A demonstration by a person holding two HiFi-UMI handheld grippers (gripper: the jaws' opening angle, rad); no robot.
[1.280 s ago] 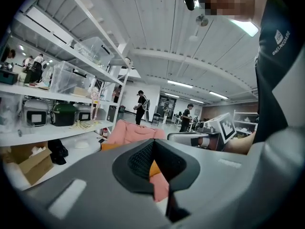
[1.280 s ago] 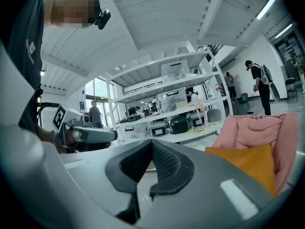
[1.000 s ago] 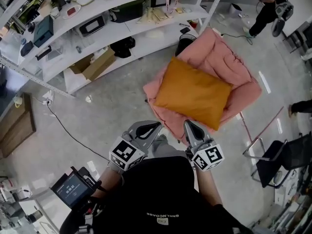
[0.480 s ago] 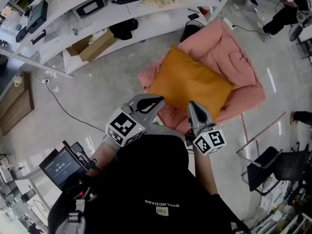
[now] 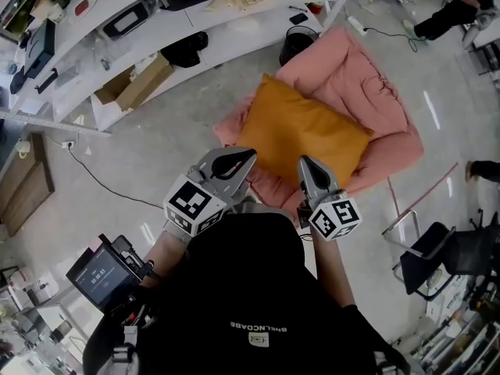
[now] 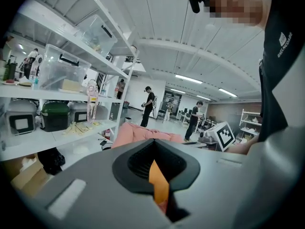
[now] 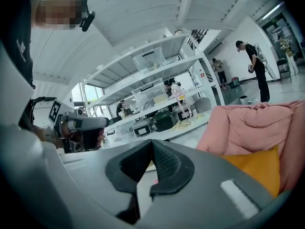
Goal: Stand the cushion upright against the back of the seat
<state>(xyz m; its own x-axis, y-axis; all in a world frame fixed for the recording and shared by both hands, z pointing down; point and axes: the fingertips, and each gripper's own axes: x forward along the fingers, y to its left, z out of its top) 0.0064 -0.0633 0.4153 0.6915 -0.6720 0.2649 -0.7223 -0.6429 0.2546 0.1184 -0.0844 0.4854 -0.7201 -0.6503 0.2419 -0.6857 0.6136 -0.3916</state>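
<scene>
The cushion (image 5: 308, 135) is seen lying flat on the seat (image 5: 367, 61), just ahead of both sets of jaws and roughly between the lines along which they point. It has not yet been stood up. The padded back of the seat rises beyond the cushion, on the side away from the jaws.

The jaws of the left gripper (image 5: 251, 155) are closed tip to tip and nothing is gripped. Only a strip of orange is glimpsed through the slot behind the tips, and this is judged to be the cushion lying past them. The jaws of the right gripper (image 5: 303, 162) are likewise pressed together and empty, with the cushion's near edge just ahead of them and to their right.

The step in hand is judged to be the approach, with no contact yet made. Before anything can be lifted, both pairs of jaws would have to be opened and brought onto the near edge or the two near corners of the cushion. A pinch on the fabric at each side is called for, since so soft a thing is likely to sag if it is taken at one point only. The near edge would then need to be raised and swung away from the jaws until the cushion leans against the back
</scene>
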